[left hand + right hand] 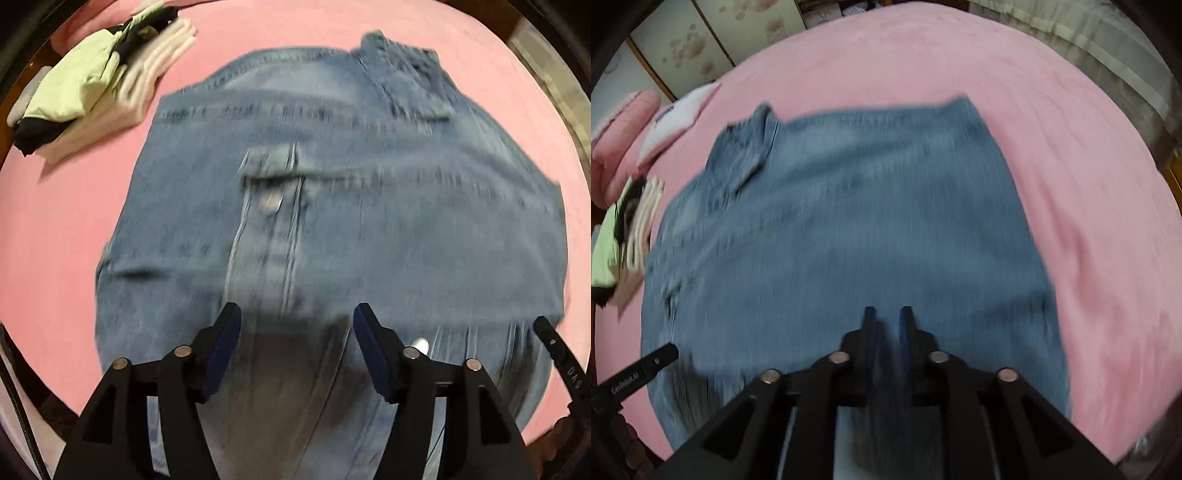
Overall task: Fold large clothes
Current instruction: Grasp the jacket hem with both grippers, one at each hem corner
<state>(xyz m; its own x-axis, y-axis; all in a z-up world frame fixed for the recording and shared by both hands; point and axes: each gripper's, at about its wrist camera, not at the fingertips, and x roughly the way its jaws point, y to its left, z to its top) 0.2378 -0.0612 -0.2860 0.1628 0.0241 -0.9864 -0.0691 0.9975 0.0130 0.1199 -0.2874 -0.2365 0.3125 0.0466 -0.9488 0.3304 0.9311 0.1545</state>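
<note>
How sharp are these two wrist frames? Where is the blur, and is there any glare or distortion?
Left wrist: denim garment motion-smeared, left gripper crisp, fisheye bends the pink bedspread. Right wrist: heavier smear across the denim, right gripper sharp, soft even light, no glare.

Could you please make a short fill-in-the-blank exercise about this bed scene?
1. The denim garment lies on a ____ bed cover.
2. A stack of folded clothes has a light ____ item on top.
3. The left gripper has its jaws ____.

Missing words: pink; green; open
</note>
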